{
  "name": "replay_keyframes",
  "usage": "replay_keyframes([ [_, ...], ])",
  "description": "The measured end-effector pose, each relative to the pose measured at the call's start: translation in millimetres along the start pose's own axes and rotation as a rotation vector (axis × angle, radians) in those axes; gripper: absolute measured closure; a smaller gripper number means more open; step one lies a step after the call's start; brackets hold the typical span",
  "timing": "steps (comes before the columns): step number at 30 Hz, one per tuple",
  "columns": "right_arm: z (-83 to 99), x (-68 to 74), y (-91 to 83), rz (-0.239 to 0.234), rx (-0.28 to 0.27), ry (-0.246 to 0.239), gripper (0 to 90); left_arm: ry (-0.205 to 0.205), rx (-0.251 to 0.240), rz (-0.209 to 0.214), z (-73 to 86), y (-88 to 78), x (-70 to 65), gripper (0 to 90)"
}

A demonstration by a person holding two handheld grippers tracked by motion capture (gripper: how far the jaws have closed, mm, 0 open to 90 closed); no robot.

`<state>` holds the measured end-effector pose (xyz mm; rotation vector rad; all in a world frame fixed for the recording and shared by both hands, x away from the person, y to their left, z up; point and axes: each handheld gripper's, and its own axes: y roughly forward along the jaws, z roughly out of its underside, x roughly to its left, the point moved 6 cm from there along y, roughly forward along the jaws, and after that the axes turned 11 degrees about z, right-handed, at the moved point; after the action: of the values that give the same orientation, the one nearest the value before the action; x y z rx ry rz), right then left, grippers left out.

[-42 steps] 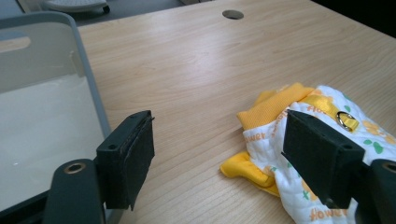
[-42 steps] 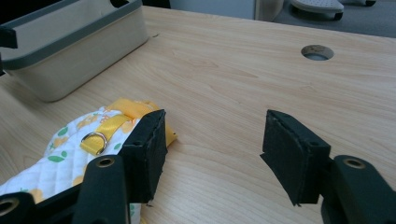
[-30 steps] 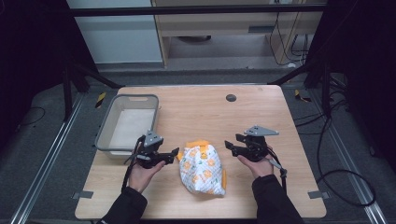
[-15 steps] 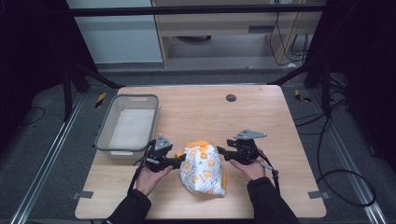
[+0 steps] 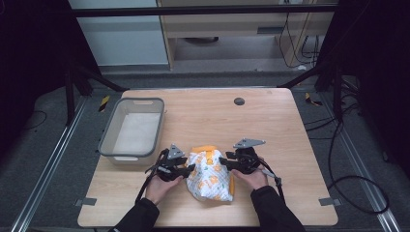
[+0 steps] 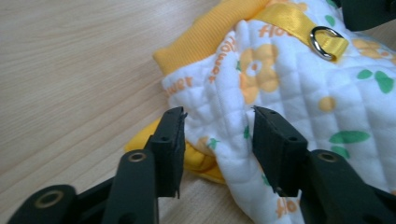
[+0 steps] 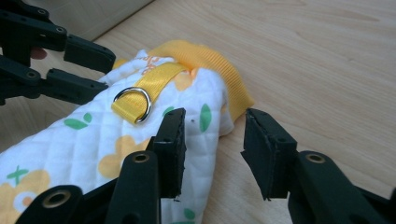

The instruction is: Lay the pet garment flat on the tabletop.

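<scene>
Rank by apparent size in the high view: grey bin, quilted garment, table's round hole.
1. Grey bin, clearly largest.
2. Quilted garment, with both open grippers, left gripper and right gripper, at its sides.
3. Round hole, smallest by far.
No close calls.

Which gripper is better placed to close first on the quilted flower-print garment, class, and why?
Probably left. The left gripper has its open jaws astride a fold of the garment, so closing should catch cloth. The right gripper is open too, but mostly bare table shows between its jaws at the garment's yellow ribbed edge.
</scene>
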<state>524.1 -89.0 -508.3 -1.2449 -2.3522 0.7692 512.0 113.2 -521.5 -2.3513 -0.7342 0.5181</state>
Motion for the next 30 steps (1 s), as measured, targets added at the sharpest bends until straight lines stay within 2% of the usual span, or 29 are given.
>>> replay_keyframes([
  [4, 2.1, 2.8, 2.5, -0.011, 0.012, -0.006, 62.2, 0.002, 0.019, 0.005, 2.7, 3.3, -2.1, 64.4],
  [11, 5.9, 7.8, 6.9, -0.041, 0.044, -0.013, 77.2, -0.006, 0.03, 0.029, 4.5, 6.0, -4.6, 81.4],
  [12, 5.9, 7.8, 6.9, -0.041, 0.044, -0.013, 77.2, -0.006, 0.03, 0.029, 4.5, 6.0, -4.6, 83.4],
  [16, 6.2, 6.8, 5.4, -0.067, 0.058, -0.004, 87.4, -0.015, 0.026, 0.042, 3.9, 4.6, -5.7, 86.1],
  [23, 2.6, 5.3, -2.8, -0.083, 0.057, 0.002, 88.6, -0.003, -0.003, 0.044, -0.2, -3.5, -9.4, 87.3],
  [26, -1.0, 4.5, -14.3, -0.089, 0.034, -0.005, 88.6, 0.007, -0.044, 0.047, -5.3, -14.0, -13.9, 87.5],
  [30, -1.7, 4.9, -24.2, -0.089, 0.016, -0.019, 88.6, 0.026, -0.073, 0.049, -9.7, -24.2, -20.3, 87.6],
])
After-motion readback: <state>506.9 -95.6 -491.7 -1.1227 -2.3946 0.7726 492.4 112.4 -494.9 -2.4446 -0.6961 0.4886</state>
